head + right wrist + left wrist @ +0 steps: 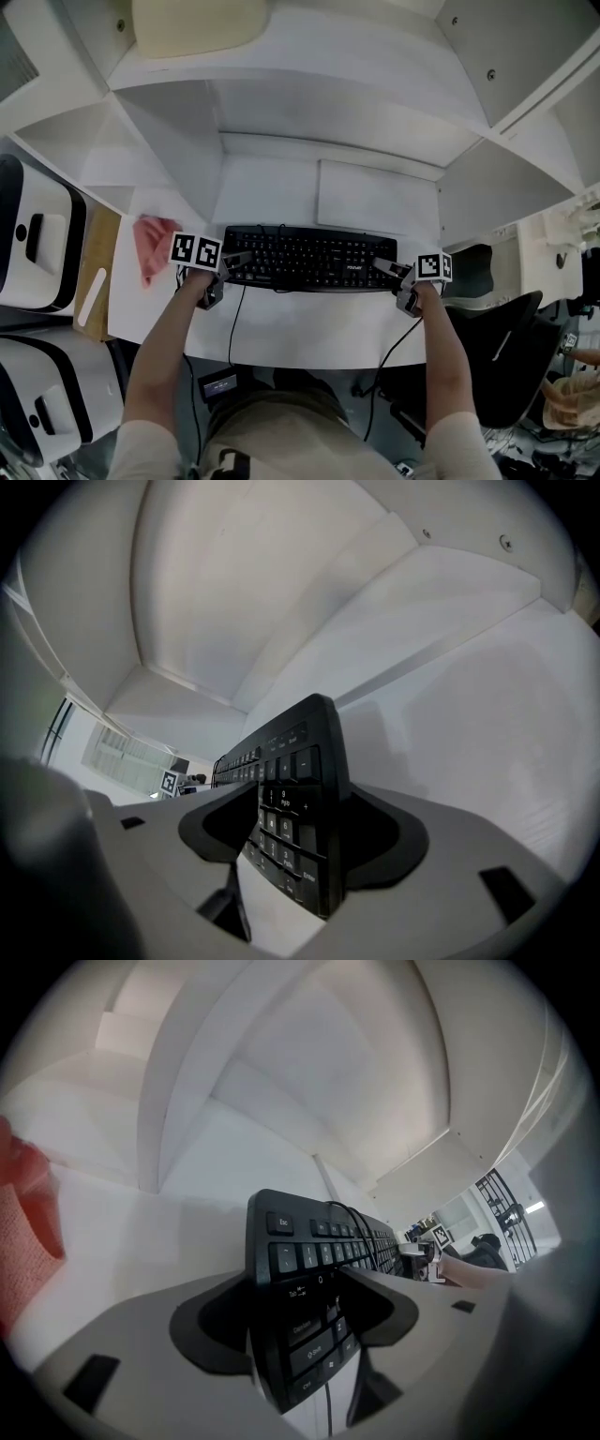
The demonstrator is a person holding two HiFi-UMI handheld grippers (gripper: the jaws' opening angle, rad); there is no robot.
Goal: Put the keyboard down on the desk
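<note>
Evidently our left tongs and right tongs clamp the keyboard stretched between them, so we judge: seat it level on the bench below, then let go.

Esc, Shift, Ctrl, on keyboard keys

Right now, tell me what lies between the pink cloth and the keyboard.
The left tool, shut on the left end of the keyboard, stands in that gap, as the head view shows.
</note>
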